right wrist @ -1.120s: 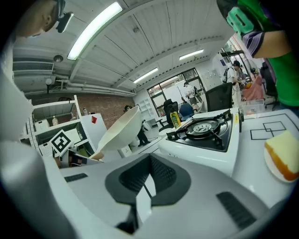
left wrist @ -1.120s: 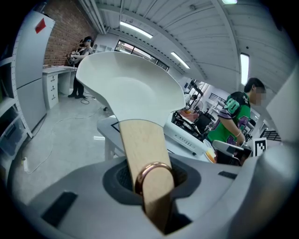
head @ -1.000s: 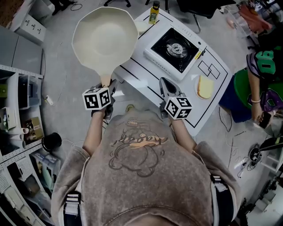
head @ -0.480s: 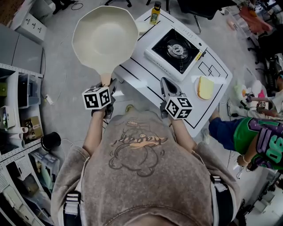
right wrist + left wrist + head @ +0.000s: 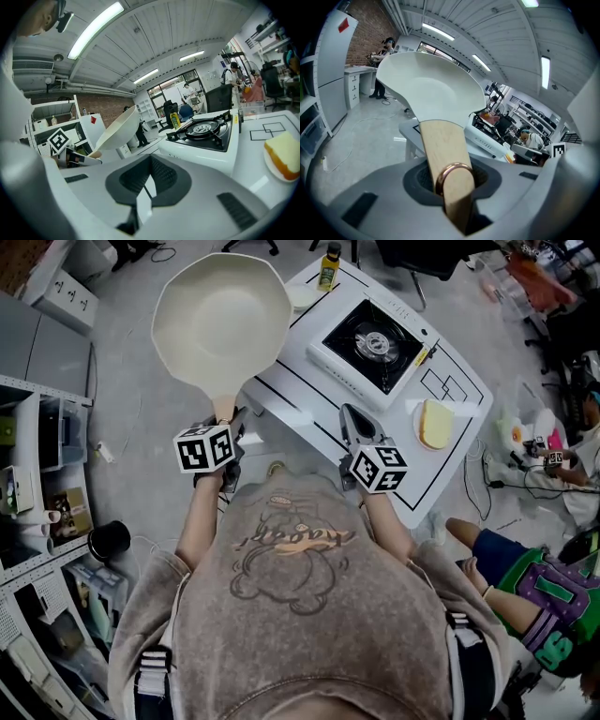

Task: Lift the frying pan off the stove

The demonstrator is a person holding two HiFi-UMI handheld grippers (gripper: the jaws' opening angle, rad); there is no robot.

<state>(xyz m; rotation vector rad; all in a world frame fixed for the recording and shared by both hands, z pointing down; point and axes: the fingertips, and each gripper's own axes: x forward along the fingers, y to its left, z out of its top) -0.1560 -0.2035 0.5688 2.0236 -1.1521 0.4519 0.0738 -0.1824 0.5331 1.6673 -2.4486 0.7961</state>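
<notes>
Pan (image 5: 221, 320) in L gripper (image 5: 225, 421) — off stove (image 5: 373, 341)

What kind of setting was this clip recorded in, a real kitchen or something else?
Probably a lab or workshop, not a kitchen: a portable gas stove sits on a white table marked with black outlines, storage shelves line the side, and cables trail across the floor.

Lab workshop: ceiling strip lights (image 5: 96, 30), storage shelves (image 5: 28, 486), brick wall (image 5: 365, 42)
</notes>
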